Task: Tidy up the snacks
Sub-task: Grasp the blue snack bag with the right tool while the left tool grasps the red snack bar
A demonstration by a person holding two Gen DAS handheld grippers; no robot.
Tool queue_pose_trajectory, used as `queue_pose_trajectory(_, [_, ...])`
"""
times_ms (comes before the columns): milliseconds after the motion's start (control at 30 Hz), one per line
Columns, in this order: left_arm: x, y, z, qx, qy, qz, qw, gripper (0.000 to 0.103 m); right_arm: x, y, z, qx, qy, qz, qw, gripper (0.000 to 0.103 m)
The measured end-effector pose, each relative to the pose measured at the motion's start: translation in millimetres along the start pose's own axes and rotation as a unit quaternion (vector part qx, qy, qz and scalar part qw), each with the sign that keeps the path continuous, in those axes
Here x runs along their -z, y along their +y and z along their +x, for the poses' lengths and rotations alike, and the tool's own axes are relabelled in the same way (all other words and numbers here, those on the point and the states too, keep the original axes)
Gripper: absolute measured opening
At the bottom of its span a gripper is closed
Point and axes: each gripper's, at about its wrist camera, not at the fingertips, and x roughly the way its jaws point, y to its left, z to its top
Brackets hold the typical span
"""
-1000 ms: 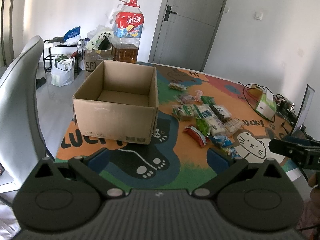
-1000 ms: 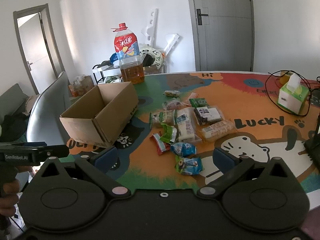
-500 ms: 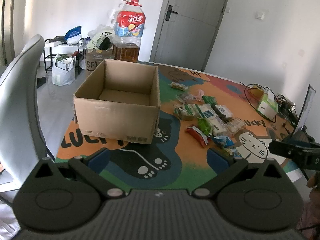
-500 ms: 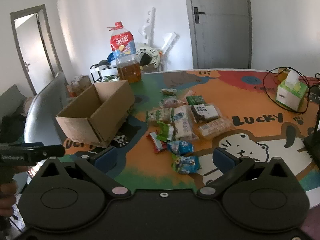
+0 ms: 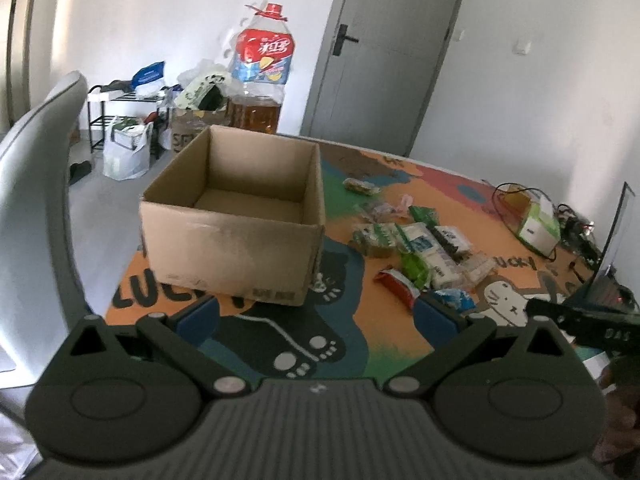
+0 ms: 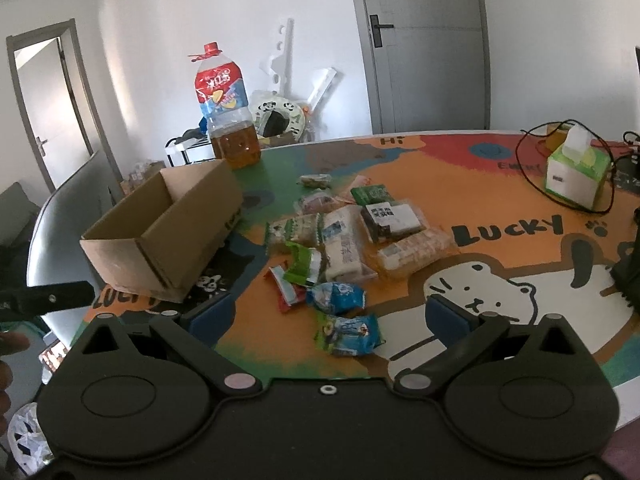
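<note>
An open empty cardboard box [image 5: 236, 224] [image 6: 168, 236] stands on the left of the colourful table mat. A pile of wrapped snacks [image 5: 420, 248] [image 6: 348, 236] lies to its right, with a blue packet [image 6: 350, 332] nearest the front edge. My left gripper [image 5: 316, 316] is open and empty, in front of the box near the table's front edge. My right gripper [image 6: 328, 316] is open and empty, just short of the blue packet. Each gripper shows at the edge of the other's view.
A large oil bottle [image 5: 260, 80] [image 6: 228, 120] stands behind the box. A tissue box [image 6: 576, 172] with a black cable sits at the far right. A grey chair [image 5: 32, 200] stands left of the table. A dark stand [image 6: 632, 272] is at the right edge.
Both grippers have moved forward towards the table; the box and the snacks look larger and nearer. Both stay open and empty.
</note>
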Motion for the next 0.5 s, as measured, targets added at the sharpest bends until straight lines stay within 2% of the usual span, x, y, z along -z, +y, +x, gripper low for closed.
queue_pose_trajectory(300, [9,-3,28,0.021,-0.006,-0.003,0.9998,0.100,13,-24,24,0.003,0.002,0.022,1.000,0.100])
queue_pose_trajectory(367, [11,-4,35,0.022,-0.005,-0.006,0.9997,0.100,16,-27,29,0.009,0.001,0.015,1.000,0.097])
queue_pose_trajectory(500, [18,-10,49,0.034,0.001,0.001,0.9994,0.094,24,-37,45,0.016,0.017,0.021,1.000,0.082])
